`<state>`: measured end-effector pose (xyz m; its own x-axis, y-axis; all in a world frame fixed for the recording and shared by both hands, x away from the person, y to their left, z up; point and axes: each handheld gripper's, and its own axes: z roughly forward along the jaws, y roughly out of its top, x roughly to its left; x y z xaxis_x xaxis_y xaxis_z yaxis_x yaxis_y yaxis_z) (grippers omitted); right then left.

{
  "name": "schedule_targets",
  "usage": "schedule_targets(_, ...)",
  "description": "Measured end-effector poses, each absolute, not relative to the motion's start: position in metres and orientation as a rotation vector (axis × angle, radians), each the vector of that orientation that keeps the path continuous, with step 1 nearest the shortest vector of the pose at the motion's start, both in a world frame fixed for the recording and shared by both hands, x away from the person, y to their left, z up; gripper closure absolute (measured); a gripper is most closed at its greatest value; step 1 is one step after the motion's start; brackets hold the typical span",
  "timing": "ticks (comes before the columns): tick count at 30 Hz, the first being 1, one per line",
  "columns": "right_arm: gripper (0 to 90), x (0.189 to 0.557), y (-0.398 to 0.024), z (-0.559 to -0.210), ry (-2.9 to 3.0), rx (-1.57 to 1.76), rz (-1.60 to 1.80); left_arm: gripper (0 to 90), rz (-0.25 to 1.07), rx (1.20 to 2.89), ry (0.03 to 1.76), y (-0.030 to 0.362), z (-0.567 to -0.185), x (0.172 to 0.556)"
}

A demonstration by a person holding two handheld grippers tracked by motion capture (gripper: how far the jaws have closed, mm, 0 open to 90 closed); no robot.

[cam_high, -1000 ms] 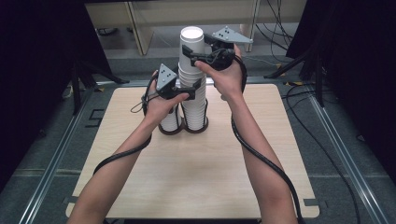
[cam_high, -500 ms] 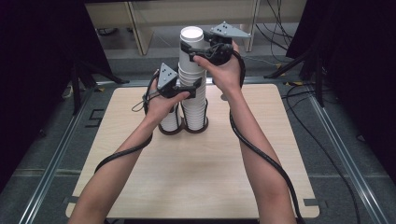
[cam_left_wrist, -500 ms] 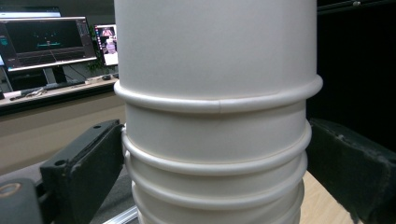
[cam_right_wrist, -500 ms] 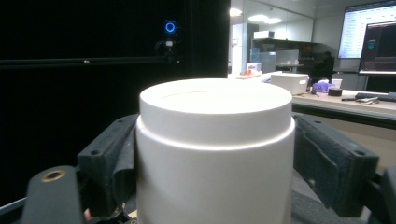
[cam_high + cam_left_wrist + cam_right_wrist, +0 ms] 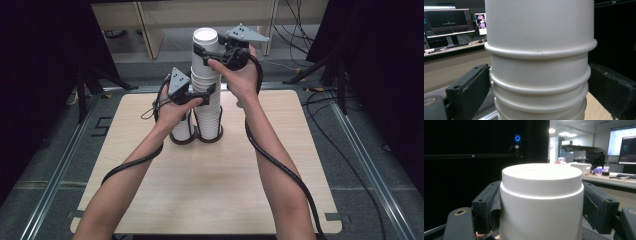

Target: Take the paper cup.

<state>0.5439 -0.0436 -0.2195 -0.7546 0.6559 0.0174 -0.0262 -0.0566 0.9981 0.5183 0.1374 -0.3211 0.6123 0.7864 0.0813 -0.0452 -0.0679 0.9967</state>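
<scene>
**Two grippers on one tall stack of paper cups**

A tall stack of white paper cups (image 5: 206, 85) stands upside down, bases up, near the far middle of the light wooden table (image 5: 210, 175), seated in a dark ring-shaped holder (image 5: 210, 136). Just left of the stack, a much shorter stack (image 5: 182, 127) sits in a second ring touching the first.

The right gripper (image 5: 210, 51) is at the very top of the tall stack. In the right gripper view its black jaws sit on either side of the topmost cup (image 5: 541, 202), pads pressed against the wall just below the raised base edge, so it is clamped on that cup. The right hand (image 5: 240, 75) is to the right of the stack, above the table's far edge.

The left gripper (image 5: 202, 95) meets the tall stack about halfway up. In the left gripper view its jaws flank the nested rims (image 5: 540, 75); the left pad touches the cups, while the right pad sits close beside them and contact there is unclear.

Nearer than the stack, the tabletop is bare wood out to its rounded corners, crossed above by the two forearms and their trailing cables (image 5: 280, 170). Beyond the stack, the table's far edge is close, with grey floor and loose cables behind it.
</scene>
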Motion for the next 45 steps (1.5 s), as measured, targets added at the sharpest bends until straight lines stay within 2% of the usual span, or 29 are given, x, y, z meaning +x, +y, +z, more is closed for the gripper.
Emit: schedule_targets(45,25.9,0.515,-0.067,-0.179,1.490,0.558,2.046,4.1,0.771,1.495,0.649,0.135,-0.320,0.522)
